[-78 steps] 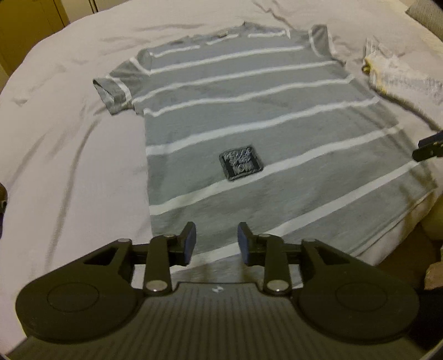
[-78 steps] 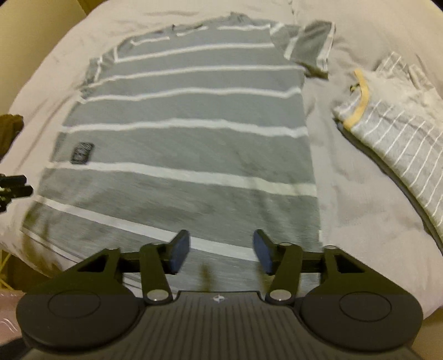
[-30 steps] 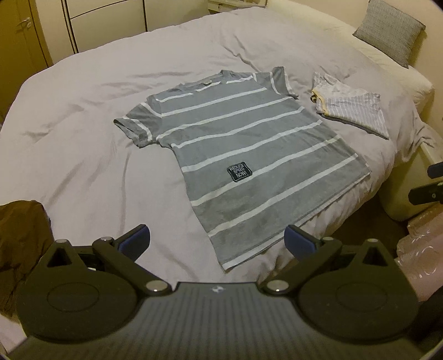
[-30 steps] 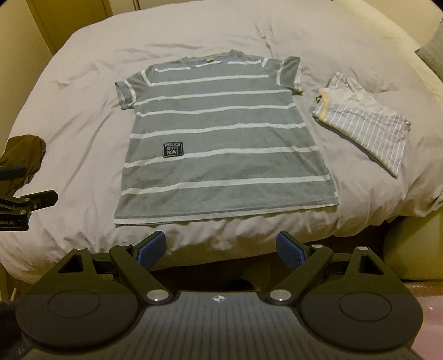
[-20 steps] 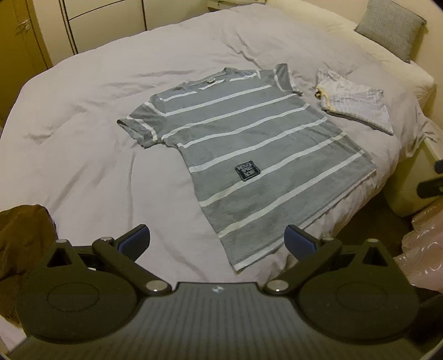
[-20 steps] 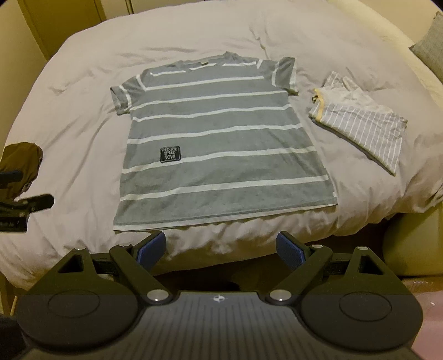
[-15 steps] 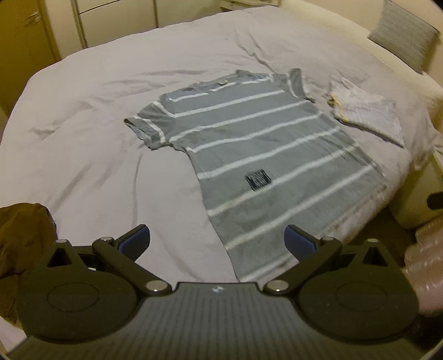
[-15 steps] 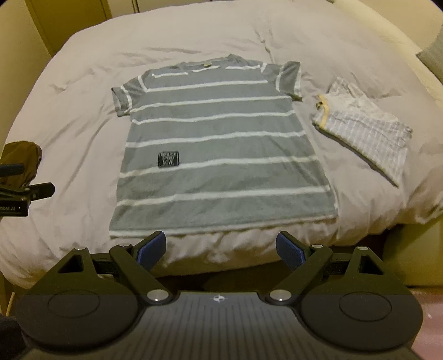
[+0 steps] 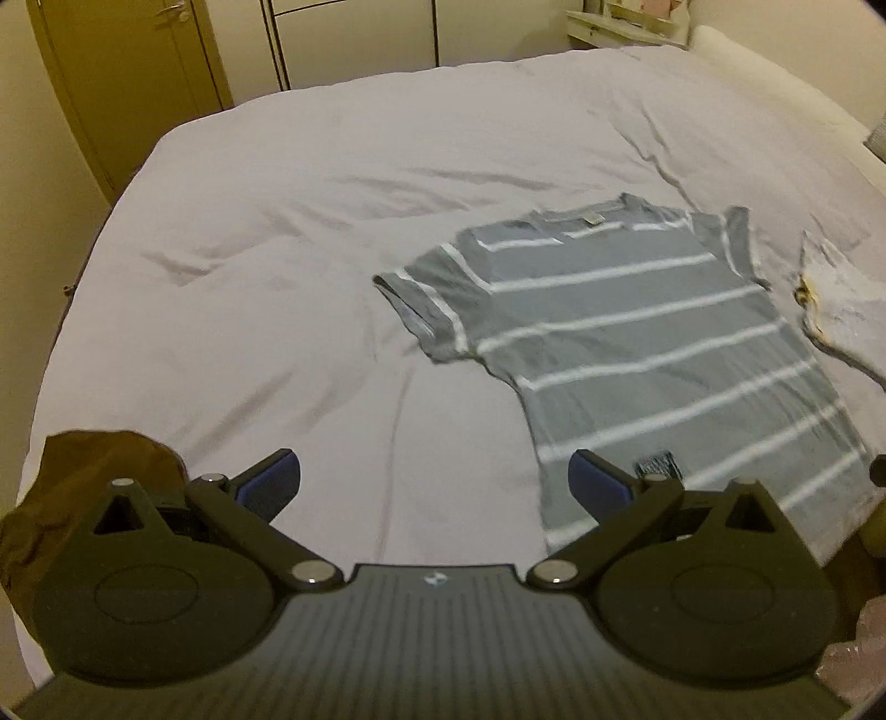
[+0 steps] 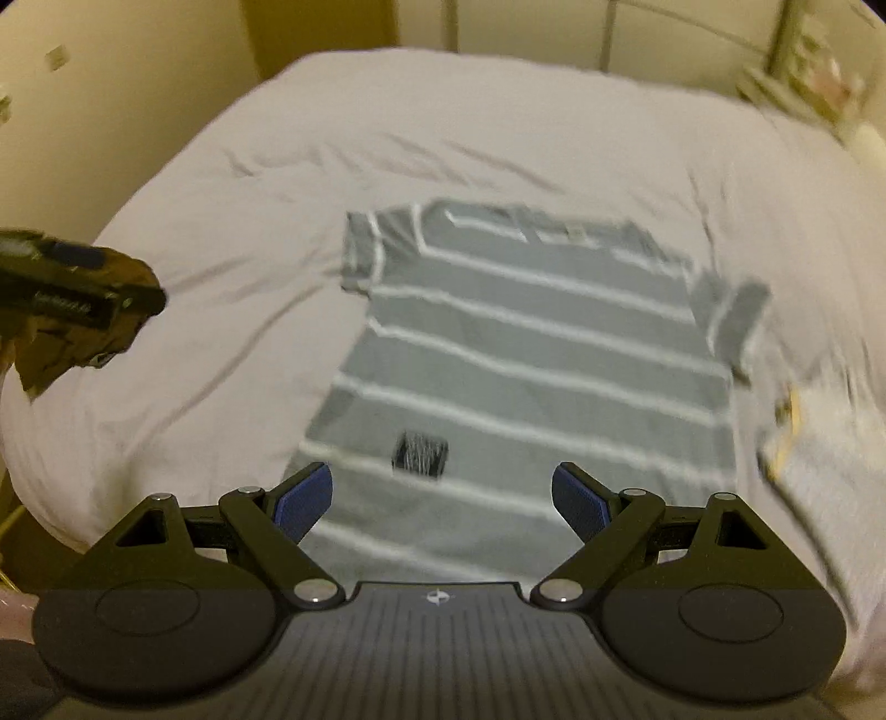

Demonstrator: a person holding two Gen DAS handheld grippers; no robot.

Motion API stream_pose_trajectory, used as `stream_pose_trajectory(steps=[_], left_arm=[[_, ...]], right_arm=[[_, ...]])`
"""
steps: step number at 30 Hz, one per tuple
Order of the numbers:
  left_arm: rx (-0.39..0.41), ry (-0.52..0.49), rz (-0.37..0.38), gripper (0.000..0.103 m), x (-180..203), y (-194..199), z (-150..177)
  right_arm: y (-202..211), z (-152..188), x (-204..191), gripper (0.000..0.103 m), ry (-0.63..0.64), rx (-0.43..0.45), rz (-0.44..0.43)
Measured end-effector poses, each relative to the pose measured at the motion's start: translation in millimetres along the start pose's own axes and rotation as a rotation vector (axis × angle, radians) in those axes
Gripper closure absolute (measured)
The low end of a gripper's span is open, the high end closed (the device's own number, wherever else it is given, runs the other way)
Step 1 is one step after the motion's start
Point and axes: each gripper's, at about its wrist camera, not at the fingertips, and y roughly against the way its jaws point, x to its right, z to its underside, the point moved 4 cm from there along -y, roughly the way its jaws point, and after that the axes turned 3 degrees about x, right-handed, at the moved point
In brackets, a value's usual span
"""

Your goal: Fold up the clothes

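A grey T-shirt with white stripes [image 9: 637, 338] [image 10: 531, 354] lies spread flat on the pale bed cover, collar toward the far side, a dark patch [image 10: 420, 453] near its hem. My left gripper [image 9: 434, 482] hovers wide open above the bare cover, left of the shirt's hem, holding nothing. My right gripper [image 10: 443, 495] is also wide open and empty, above the shirt's lower part. The right wrist view is blurred by motion. The left gripper's body [image 10: 66, 288] shows at the left edge of the right wrist view.
A folded white striped garment with a yellow collar [image 9: 841, 310] [image 10: 819, 443] lies right of the shirt. A brown garment [image 9: 83, 482] [image 10: 72, 343] sits on the bed's near left corner. Wardrobe doors [image 9: 343, 39] stand beyond the bed [image 9: 249, 310].
Both grippers went from half shut near the hem to wide open and drew back. Since half a second ago both views have swung left, the shirt sliding rightward in the left wrist view.
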Motion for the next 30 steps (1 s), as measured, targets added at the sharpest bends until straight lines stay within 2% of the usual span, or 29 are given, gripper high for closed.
stream_pose_trajectory(steps=[6,8,12,15,17,18,21,24,25,27,30], left_arm=[[0.008,-0.042,0.057,0.002,-29,-49,-34],[0.011,-0.081,0.079,0.002,-43,-73,-49],[0.007,-0.153,0.14,0.003,-69,-130,-81],[-0.042,-0.111,0.216,0.011,-91,-182,-102],[-0.068,-0.059,0.274,0.018,-103,-215,-113],[-0.078,-0.037,0.301,0.024,-109,-231,-118],[-0.105,0.003,0.344,0.034,-116,-275,-134],[-0.106,-0.026,0.372,0.037,-109,-307,-149],[-0.103,-0.05,0.38,0.041,-103,-316,-153],[-0.109,-0.086,0.393,0.046,-96,-333,-157],[-0.131,-0.078,0.394,0.048,-92,-356,-157]], right_arm=[[-28,-25,-11,0.016,0.011,0.006,0.035],[-40,-34,-24,0.017,0.059,0.013,0.052],[-83,-49,-63,0.028,0.224,0.016,0.117],[-123,-57,-95,0.043,0.322,-0.013,0.137],[-150,-62,-115,0.047,0.359,-0.029,0.124],[-162,-65,-124,0.051,0.375,-0.027,0.121],[-197,-76,-137,0.061,0.39,-0.028,0.122],[-229,-87,-143,0.07,0.401,-0.014,0.129],[-240,-91,-145,0.073,0.405,-0.009,0.131],[-262,-98,-148,0.074,0.413,0.001,0.136],[-295,-110,-154,0.075,0.425,0.015,0.143]])
